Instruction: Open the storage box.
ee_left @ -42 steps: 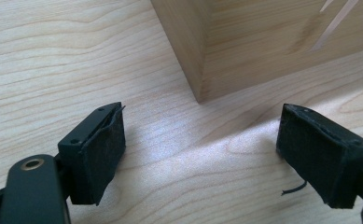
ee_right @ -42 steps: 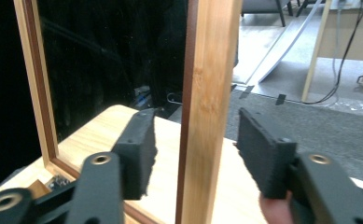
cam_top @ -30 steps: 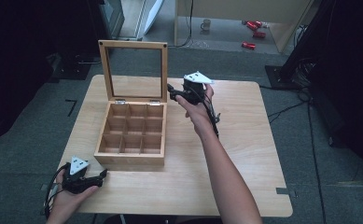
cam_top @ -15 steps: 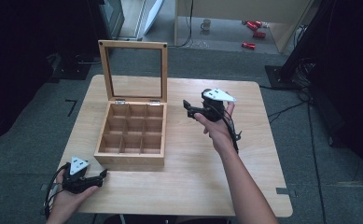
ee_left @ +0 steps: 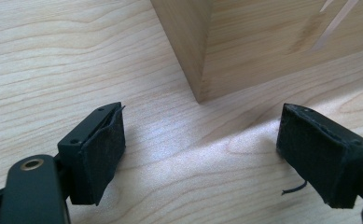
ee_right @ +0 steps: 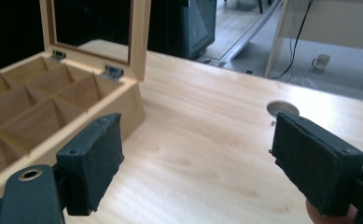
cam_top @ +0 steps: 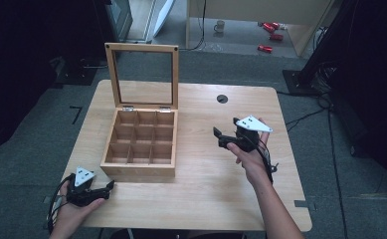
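A wooden box (cam_top: 140,147) with several empty compartments stands on the table, its glass-paned lid (cam_top: 142,77) upright at the back. My left gripper (cam_top: 110,184) rests near the table's front left corner, open, its jaws pointing at the box's front corner (ee_left: 198,88). Right of the box, my right gripper (cam_top: 217,137) is held above the table, open and empty, aimed left toward the box (ee_right: 53,116). In the right gripper view the hinges (ee_right: 111,72) and the lid (ee_right: 95,28) stand at the left.
The light wooden table (cam_top: 201,189) has a round cable hole (cam_top: 222,98) at the back middle, also seen in the right gripper view as the hole (ee_right: 282,108). On the floor behind lie a mug (cam_top: 220,25) and red tools (cam_top: 269,30).
My right gripper has drawn back from beside the lid, moving right and toward the front of the table. The left gripper has stayed put.
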